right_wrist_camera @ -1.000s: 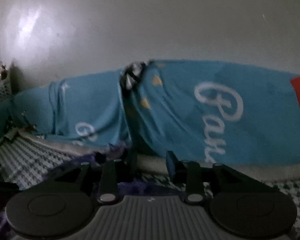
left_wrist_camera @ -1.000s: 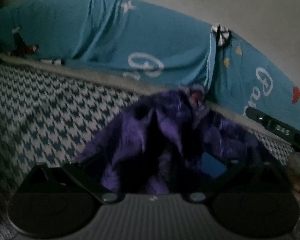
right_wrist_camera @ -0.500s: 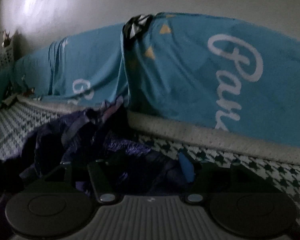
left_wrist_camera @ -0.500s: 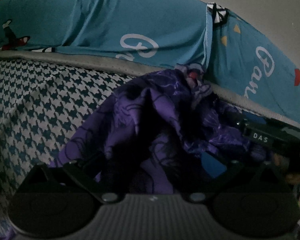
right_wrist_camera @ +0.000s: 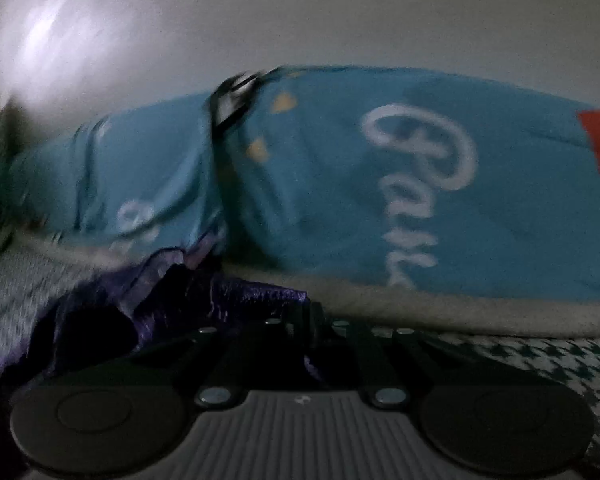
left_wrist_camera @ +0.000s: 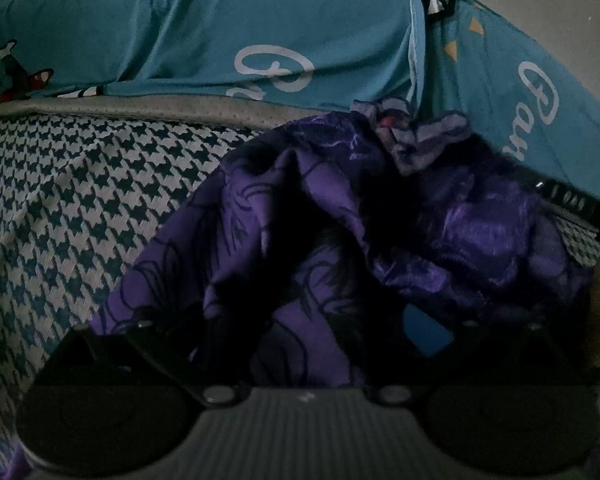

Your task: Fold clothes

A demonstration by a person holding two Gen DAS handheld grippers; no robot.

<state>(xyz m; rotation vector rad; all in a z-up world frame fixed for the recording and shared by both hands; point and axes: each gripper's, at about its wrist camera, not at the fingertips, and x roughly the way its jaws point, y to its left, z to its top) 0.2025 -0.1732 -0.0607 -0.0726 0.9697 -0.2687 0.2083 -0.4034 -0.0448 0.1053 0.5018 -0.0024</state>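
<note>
Now the right claw (right_wrist_camera: pixel 300 332) has just snapped together, pinching the purple garment (left_wrist_camera: pixel 340 216), which lies crumpled on the houndstooth bed (left_wrist_camera: pixel 80 184) at twelve o'clock of the left claw (left_wrist_camera: pixel 300 328), itself spread wide. Lifting and spreading can likely begin.

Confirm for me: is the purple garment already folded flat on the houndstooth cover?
No, the purple garment lies bunched in a rumpled heap on the houndstooth cover, with deep creases and no flat fold.
</note>
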